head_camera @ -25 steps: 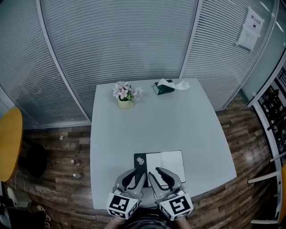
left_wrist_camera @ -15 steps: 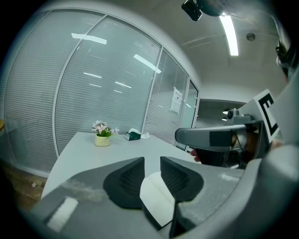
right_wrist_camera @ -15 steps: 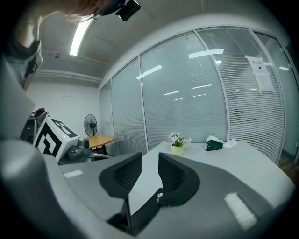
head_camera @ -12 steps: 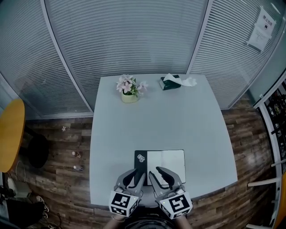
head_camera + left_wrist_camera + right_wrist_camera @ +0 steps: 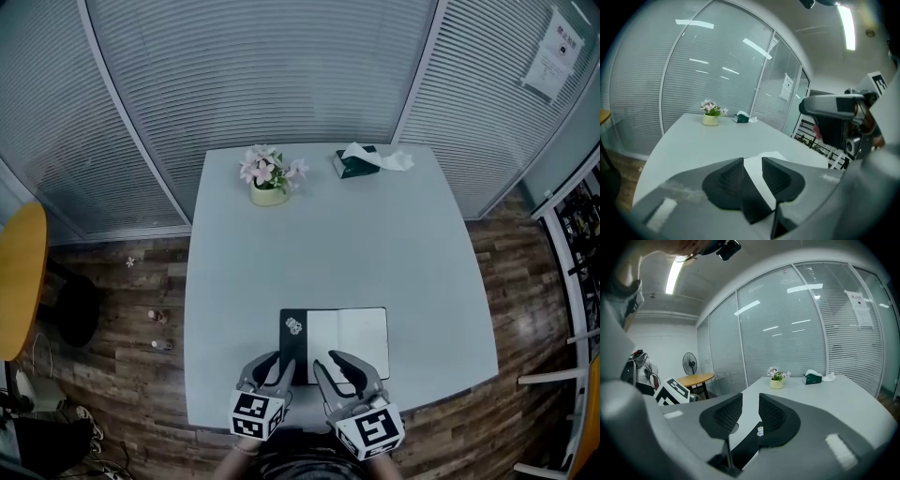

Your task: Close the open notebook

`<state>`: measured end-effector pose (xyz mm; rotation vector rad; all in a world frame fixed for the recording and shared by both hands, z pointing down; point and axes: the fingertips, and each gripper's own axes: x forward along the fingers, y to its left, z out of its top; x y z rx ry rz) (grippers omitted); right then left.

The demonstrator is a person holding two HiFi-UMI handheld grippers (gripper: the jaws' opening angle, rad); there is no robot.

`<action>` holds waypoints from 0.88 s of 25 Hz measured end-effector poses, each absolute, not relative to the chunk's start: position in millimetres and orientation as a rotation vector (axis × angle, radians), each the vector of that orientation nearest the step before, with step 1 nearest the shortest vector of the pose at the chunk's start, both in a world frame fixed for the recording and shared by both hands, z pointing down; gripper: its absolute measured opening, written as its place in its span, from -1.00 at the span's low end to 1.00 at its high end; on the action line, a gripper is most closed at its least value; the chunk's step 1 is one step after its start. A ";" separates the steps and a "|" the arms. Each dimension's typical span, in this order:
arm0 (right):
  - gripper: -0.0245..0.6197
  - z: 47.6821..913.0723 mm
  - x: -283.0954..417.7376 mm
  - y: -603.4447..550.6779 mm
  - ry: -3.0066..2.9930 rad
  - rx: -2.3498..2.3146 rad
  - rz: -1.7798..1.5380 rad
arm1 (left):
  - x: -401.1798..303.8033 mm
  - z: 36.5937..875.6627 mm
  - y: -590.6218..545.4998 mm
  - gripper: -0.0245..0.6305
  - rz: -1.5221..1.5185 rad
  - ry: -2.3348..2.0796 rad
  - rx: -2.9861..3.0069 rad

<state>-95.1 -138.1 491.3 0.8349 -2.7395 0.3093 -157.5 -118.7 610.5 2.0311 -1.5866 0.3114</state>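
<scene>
An open notebook (image 5: 347,337) lies flat near the front edge of the pale table (image 5: 328,244), black cover on the left, white page on the right. My left gripper (image 5: 281,361) hovers just in front of the black cover. It is open with a narrow gap, its jaws have just been opening a little, and nothing is between them. My right gripper (image 5: 328,361) sits beside it, over the notebook's front edge, open and empty. The left gripper view shows the white page (image 5: 757,180) past the left gripper (image 5: 752,161). Below the right gripper (image 5: 750,399) the notebook's black cover (image 5: 745,446) appears.
A small pot of pink flowers (image 5: 267,183) and a green tissue box (image 5: 361,161) stand at the table's far edge. Glass walls with blinds close the back. An orange round table (image 5: 19,281) is at the left, and shelving (image 5: 577,234) at the right.
My left gripper has sunk toward the table's front edge and looks smaller in the head view. The right gripper has dropped slightly. The notebook lies as before.
</scene>
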 end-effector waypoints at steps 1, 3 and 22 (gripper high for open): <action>-0.58 492.4 -93.3 -138.0 -2.736 0.840 0.311 | -157.8 617.4 -117.7 -0.57 0.326 -1.579 2.019; -0.58 494.4 -89.1 -137.0 -2.728 0.847 0.317 | -157.0 632.1 -115.1 -0.57 0.348 -1.561 1.992; -0.58 498.4 -47.3 -145.2 -2.676 0.950 0.343 | -149.2 734.1 -103.6 -0.40 0.507 -1.482 1.753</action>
